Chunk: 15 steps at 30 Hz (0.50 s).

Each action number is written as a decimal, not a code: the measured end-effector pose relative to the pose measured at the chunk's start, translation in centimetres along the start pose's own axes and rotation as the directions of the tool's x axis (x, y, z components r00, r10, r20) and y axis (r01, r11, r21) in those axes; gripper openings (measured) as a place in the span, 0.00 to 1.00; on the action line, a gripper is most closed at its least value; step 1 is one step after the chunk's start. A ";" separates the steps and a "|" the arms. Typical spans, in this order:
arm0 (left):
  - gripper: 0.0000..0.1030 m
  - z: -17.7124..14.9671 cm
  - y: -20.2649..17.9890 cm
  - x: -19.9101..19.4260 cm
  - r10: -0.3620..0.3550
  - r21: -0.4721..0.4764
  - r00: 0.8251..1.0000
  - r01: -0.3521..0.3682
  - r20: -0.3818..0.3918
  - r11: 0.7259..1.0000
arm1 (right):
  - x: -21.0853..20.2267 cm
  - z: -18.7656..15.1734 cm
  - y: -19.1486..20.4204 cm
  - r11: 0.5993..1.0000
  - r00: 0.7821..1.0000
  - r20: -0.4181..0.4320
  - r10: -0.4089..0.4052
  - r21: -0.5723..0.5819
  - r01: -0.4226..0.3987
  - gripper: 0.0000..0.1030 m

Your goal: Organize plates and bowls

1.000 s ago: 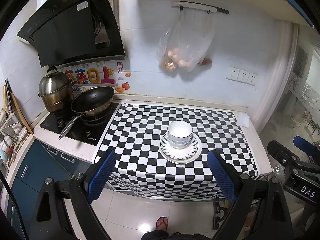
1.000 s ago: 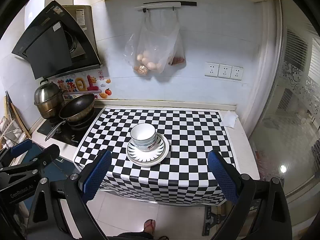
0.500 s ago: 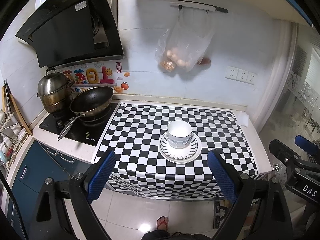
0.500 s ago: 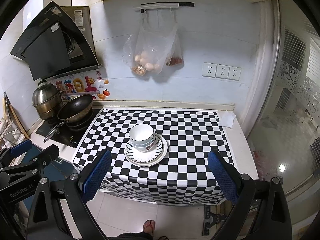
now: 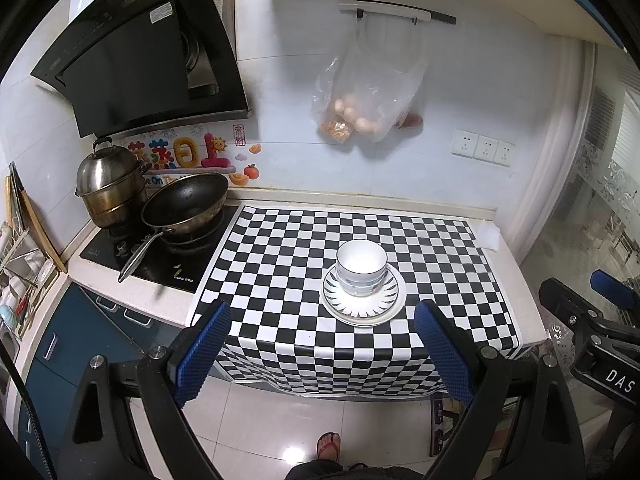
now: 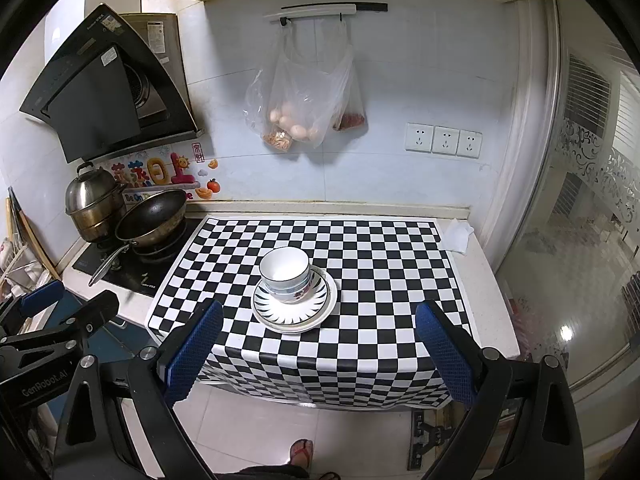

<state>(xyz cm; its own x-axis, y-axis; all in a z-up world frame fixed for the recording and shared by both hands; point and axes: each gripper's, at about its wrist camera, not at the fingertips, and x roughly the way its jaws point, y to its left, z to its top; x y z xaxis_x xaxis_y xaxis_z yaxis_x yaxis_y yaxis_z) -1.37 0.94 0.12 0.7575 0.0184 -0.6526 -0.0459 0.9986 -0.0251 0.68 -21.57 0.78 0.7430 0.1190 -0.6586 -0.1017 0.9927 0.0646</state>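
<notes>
Left wrist view first: our left gripper (image 5: 320, 354) hangs out in front of the counter with its blue-padded fingers (image 5: 202, 350) spread wide, nothing between them. Beyond them, on the black-and-white checkered cloth (image 5: 280, 264), we've got the white bowl with a thin dark rim (image 5: 361, 266) sitting upright in the middle of the round white plate with a dark rayed pattern (image 5: 362, 300). Bowl on plate, plate on cloth, toward the front half of the counter.

Over in the right wrist view, our right gripper (image 6: 318, 354) is in the same pose: blue pads far apart, gripping nothing, held short of the counter edge and clear of the dishes. From this side the bowl (image 6: 286, 274) shows a floral mark low on its wall (too small to read any closer), and the plate (image 6: 294, 306) peeks out all round it.

Off to the left on the black hob (image 5: 160, 256) we see a dark long-handled frying pan (image 5: 184, 204) and, behind it, a lidded steel steamer pot (image 5: 108, 184). A clear plastic bag of eggs (image 6: 296, 108) hangs from the wall rail above. A foot in a sandal (image 5: 329, 444) shows on the tiled floor below us.
</notes>
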 end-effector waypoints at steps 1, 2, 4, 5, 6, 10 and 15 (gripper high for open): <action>0.91 0.0 0.0 0.0 0.000 0.000 1.000 0.000 0.000 1.000 | 0.0 0.0 0.0 1.000 1.000 -0.001 0.002 0.000 -0.002 0.96; 0.91 0.0 0.0 0.0 0.000 0.002 1.000 0.000 0.000 1.000 | 0.0 0.0 0.0 1.000 1.000 -0.001 0.003 0.002 -0.003 0.96; 0.91 0.0 0.1 0.0 -0.001 0.001 1.000 0.001 0.000 1.000 | 0.1 0.0 -0.1 1.000 1.000 -0.001 0.000 0.000 0.000 0.96; 0.91 0.0 0.1 0.0 -0.001 0.000 1.000 0.001 -0.001 1.000 | -0.1 -0.1 0.0 1.000 1.000 -0.001 0.000 0.003 0.000 0.96; 0.91 0.0 0.0 0.0 -0.001 0.000 1.000 0.001 0.000 1.000 | -0.1 -0.1 0.1 1.000 1.000 -0.002 -0.001 0.005 0.001 0.96; 0.91 0.1 0.1 0.1 -0.002 0.002 1.000 0.002 0.000 1.000 | -0.1 -0.3 0.3 1.000 1.000 -0.005 -0.008 0.009 0.008 0.96; 0.91 -0.1 0.2 0.2 0.001 -0.001 1.000 -0.001 -0.003 1.000 | -0.1 -0.4 0.5 1.000 1.000 -0.004 -0.011 0.008 0.011 0.96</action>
<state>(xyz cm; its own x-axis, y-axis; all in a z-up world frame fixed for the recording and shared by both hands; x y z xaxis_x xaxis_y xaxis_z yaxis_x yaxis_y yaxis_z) -1.32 1.11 -0.07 0.7557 0.0188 -0.6546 -0.0467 0.9986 -0.0252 0.32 -21.14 0.59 0.7417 0.1079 -0.6620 -0.0881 0.9941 0.0632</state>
